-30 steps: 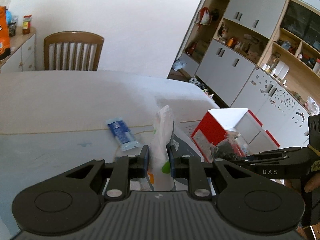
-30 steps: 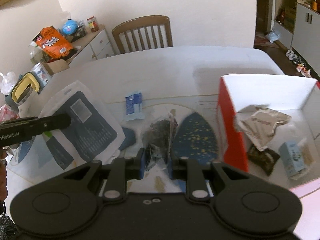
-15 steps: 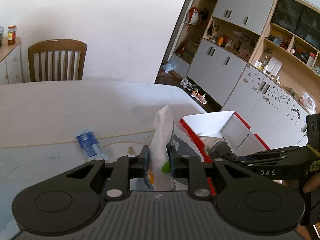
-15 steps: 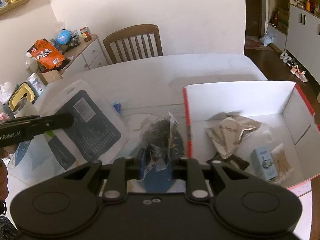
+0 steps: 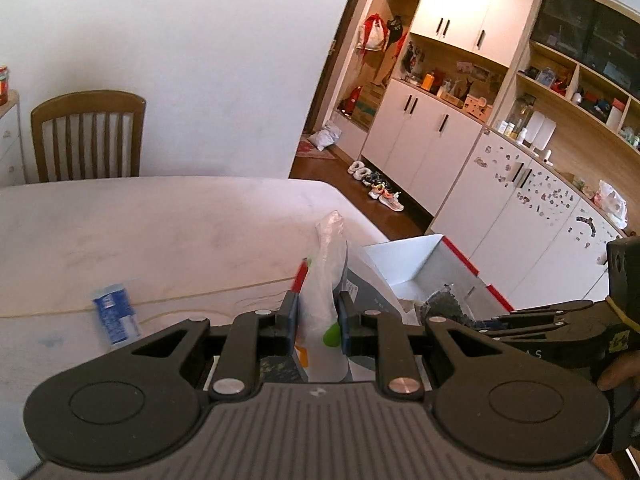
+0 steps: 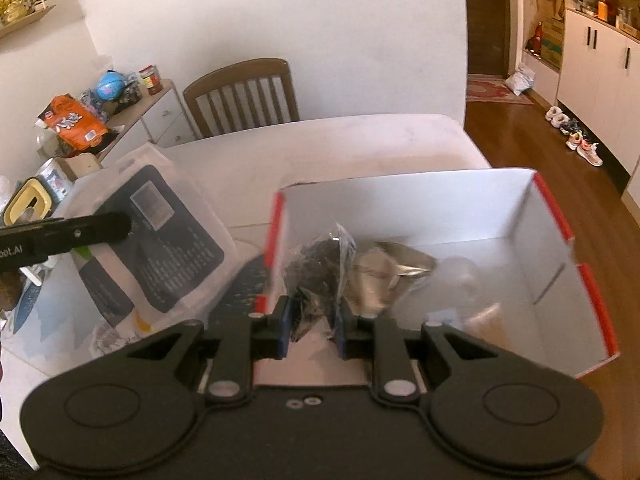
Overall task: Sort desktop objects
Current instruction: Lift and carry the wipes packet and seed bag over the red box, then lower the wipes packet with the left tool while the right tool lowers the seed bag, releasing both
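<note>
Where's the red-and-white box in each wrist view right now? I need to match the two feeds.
Left wrist view: the red-and-white box sits right of centre, past the left gripper, which grips a white bag.
Right wrist view: the box fills the centre and right; the right gripper holds a dark packet over it.
Shared landmark: the wooden chair behind the table.

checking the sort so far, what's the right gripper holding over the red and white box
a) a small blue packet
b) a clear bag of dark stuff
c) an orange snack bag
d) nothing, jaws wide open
b: in the right wrist view the right gripper is shut on a clear bag of dark stuff, which hangs over the open red and white box.
</note>
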`<action>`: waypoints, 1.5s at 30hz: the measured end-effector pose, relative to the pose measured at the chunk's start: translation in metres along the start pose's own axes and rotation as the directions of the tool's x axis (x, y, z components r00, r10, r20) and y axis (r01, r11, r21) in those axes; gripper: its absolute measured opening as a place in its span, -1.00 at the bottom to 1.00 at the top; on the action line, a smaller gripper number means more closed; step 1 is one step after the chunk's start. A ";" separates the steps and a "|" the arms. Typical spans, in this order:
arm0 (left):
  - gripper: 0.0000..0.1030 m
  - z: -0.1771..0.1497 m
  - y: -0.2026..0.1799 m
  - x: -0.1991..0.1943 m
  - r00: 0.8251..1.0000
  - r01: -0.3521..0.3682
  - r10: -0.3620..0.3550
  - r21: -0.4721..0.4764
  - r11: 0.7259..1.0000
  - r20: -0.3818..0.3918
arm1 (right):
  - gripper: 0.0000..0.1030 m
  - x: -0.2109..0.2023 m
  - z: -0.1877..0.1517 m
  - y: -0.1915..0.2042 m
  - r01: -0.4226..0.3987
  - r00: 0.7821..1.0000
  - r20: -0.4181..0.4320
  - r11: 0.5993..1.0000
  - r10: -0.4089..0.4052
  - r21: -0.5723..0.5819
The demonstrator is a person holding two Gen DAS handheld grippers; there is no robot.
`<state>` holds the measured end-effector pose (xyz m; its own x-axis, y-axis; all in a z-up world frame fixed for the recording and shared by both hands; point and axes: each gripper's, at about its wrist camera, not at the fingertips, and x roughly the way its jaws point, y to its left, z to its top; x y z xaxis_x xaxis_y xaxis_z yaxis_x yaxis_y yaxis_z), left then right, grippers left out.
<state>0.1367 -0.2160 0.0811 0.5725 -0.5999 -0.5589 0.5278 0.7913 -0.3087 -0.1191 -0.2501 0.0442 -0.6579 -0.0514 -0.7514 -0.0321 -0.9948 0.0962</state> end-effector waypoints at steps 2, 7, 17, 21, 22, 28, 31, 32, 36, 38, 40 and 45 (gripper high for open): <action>-0.63 0.004 -0.009 0.006 1.000 0.005 -0.005 0.007 1.000 0.000 | -0.61 -0.002 0.001 -0.011 0.005 1.000 -0.001 1.000 -0.005 0.004; -0.63 0.009 -0.030 0.022 1.000 0.017 -0.016 0.028 0.999 -0.012 | -0.61 -0.006 0.002 -0.033 0.017 1.000 0.004 1.000 -0.017 0.005; -0.63 0.008 -0.066 0.060 0.997 0.042 -0.039 0.048 0.998 -0.064 | -0.61 -0.006 0.005 -0.067 0.042 0.999 -0.003 0.999 -0.042 0.013; -0.63 0.005 -0.075 0.077 0.995 0.044 -0.037 0.066 0.997 -0.095 | -0.61 -0.002 0.007 -0.079 0.052 0.999 -0.007 0.999 -0.051 0.011; -0.63 0.004 -0.077 0.081 0.994 0.041 -0.033 0.069 0.997 -0.105 | -0.61 -0.001 0.008 -0.082 0.055 0.998 -0.008 0.998 -0.055 0.009; -0.63 -0.004 -0.084 0.103 0.987 0.032 -0.019 0.083 0.996 -0.161 | -0.61 0.011 0.013 -0.097 0.073 0.997 -0.022 0.997 -0.073 -0.002; -0.63 -0.008 -0.089 0.112 0.982 0.025 -0.005 0.106 0.994 -0.186 | -0.61 0.019 0.016 -0.101 0.081 0.996 -0.033 0.997 -0.081 -0.010; -0.63 -0.009 -0.091 0.116 0.981 0.021 0.002 0.113 0.993 -0.195 | -0.61 0.022 0.016 -0.101 0.083 0.996 -0.039 0.996 -0.083 -0.012; -0.63 -0.010 -0.097 0.126 0.976 0.021 0.009 0.132 0.991 -0.220 | -0.61 0.034 0.017 -0.101 0.093 0.994 -0.056 0.995 -0.094 -0.027; -0.63 -0.013 -0.099 0.131 0.973 0.019 0.015 0.145 0.989 -0.230 | -0.61 0.040 0.018 -0.102 0.096 0.993 -0.066 0.995 -0.098 -0.030; -0.63 -0.014 -0.101 0.135 0.970 0.013 0.025 0.156 0.988 -0.242 | -0.61 0.047 0.020 -0.102 0.106 0.991 -0.074 0.994 -0.108 -0.038; -0.63 -0.018 -0.106 0.143 0.963 0.017 0.033 0.184 0.983 -0.268 | -0.61 0.067 0.023 -0.104 0.122 0.986 -0.107 0.991 -0.127 -0.047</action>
<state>0.1514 -0.3836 0.0195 0.4005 -0.5194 -0.7549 0.6437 0.7458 -0.1716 -0.1772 -0.1479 -0.0010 -0.5643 0.0660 -0.8229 -0.0769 -0.9967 -0.0273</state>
